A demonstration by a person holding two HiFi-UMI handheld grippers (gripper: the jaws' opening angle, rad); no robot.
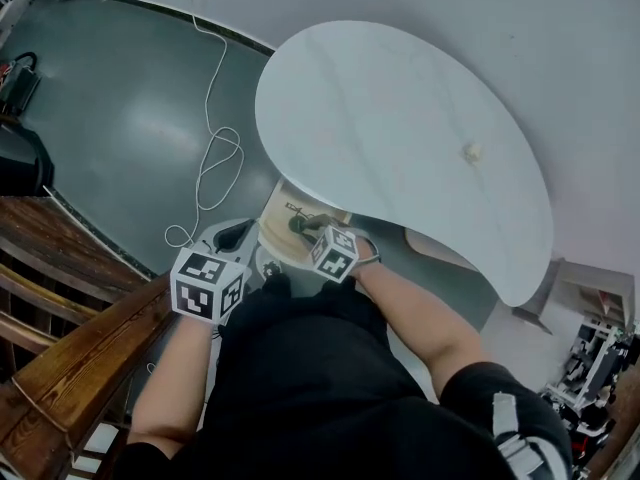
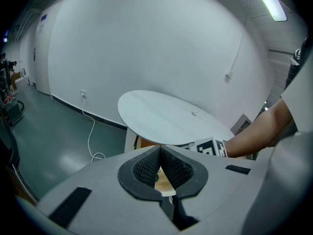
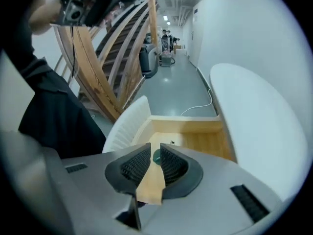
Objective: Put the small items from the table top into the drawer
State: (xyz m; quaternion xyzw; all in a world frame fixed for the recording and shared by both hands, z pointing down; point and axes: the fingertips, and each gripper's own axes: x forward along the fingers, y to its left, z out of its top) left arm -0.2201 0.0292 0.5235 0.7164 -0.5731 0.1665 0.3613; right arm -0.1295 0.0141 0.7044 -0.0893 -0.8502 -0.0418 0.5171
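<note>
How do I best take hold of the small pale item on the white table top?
Probably from straight above, jaws astride its middle: the small pale item lies low and alone on the flat table top; finer shape is unreadable.

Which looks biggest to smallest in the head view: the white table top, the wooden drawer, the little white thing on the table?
1. White table top, by far the largest.
2. Wooden drawer, partly hidden under the table top.
3. Little white thing on the table, a speck.
</note>
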